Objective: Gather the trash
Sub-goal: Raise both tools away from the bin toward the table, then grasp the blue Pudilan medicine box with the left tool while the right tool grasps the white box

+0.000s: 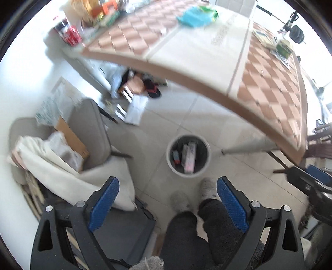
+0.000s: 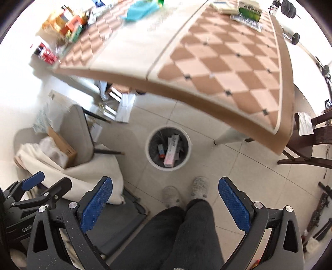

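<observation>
A round white bin (image 1: 204,166) (image 2: 152,161) stands on the tiled floor beside the table leg, holding a pink box (image 1: 190,158) (image 2: 171,152) and other small packets. My left gripper (image 1: 168,183) hangs high above the floor, open, nothing between its blue pads (image 1: 105,203). My right gripper (image 2: 166,183) is also open and empty, level with the left one, which shows at the left edge of the right wrist view (image 2: 33,180). On the table lie a crumpled blue sheet (image 1: 194,17) (image 2: 141,9) and a green box (image 2: 249,11) (image 1: 283,48).
A checkered table (image 1: 207,54) (image 2: 217,62) spans the upper view, with snack packets (image 2: 66,25) at its far left corner. A grey chair (image 1: 89,128) piled with cloth and a cardboard box (image 2: 62,145) stands left. The person's legs and slippers (image 2: 199,184) are below. A dark wooden chair (image 2: 305,145) stands right.
</observation>
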Available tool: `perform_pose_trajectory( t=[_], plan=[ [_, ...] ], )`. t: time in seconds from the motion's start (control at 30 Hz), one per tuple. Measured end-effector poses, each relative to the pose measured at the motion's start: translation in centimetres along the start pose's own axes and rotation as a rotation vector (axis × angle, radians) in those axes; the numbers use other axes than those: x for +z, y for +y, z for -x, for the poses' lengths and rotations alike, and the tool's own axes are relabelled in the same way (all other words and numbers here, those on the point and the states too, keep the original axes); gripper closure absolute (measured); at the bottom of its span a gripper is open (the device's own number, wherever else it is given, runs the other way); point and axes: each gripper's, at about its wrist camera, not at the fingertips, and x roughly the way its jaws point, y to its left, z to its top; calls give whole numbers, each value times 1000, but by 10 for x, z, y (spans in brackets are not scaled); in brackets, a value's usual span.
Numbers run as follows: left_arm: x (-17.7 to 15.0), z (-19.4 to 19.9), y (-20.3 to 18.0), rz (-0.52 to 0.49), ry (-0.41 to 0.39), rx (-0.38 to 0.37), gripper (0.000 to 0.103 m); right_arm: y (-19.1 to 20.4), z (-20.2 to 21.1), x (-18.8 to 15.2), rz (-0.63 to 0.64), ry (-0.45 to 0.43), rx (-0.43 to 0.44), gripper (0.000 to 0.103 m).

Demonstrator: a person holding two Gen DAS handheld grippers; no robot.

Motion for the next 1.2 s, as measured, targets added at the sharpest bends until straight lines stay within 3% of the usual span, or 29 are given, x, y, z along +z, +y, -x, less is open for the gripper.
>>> perform_pose_trajectory(
  t=[0.2, 0.27, 0.37, 0.53, 0.73, 0.8, 0.93, 1.03, 1.13, 1.17, 1.2],
  plan=[
    [68, 29, -22, -6, -143, 71, 6, -15, 48, 57, -67, -94, 33, 0],
    [96, 35, -33, -17, -165, 76, 0, -30, 59, 82, -98, -130, 37, 0],
    [144, 30, -51, -18, -174, 75, 0, -63, 71, 131, -144, -159, 28, 0],
    [235, 6, -90, -41, -163, 165, 0, -138, 62, 238, -254, -162, 4, 0],
    [350, -53, -138, -168, -138, 367, 0, -222, 22, 374, -384, -150, -52, 0],
    [377, -69, -148, -175, -116, 381, 0, -242, 4, 414, -417, -143, -62, 0],
    [415, -93, -173, -153, -54, 350, 0, -269, -42, 485, -446, -103, -104, 0],
    [432, -109, -203, -144, 9, 280, 0, -282, -78, 516, -450, -43, -133, 0],
    [444, -122, -243, -144, 78, 177, 0, -291, -102, 529, -435, 8, -138, 2],
    [448, -124, -255, -139, 97, 135, 0, -292, -102, 529, -429, 3, -135, 12],
    [452, -126, -268, -130, 114, 91, 0, -296, -100, 531, -420, -10, -139, 12]
  ],
)
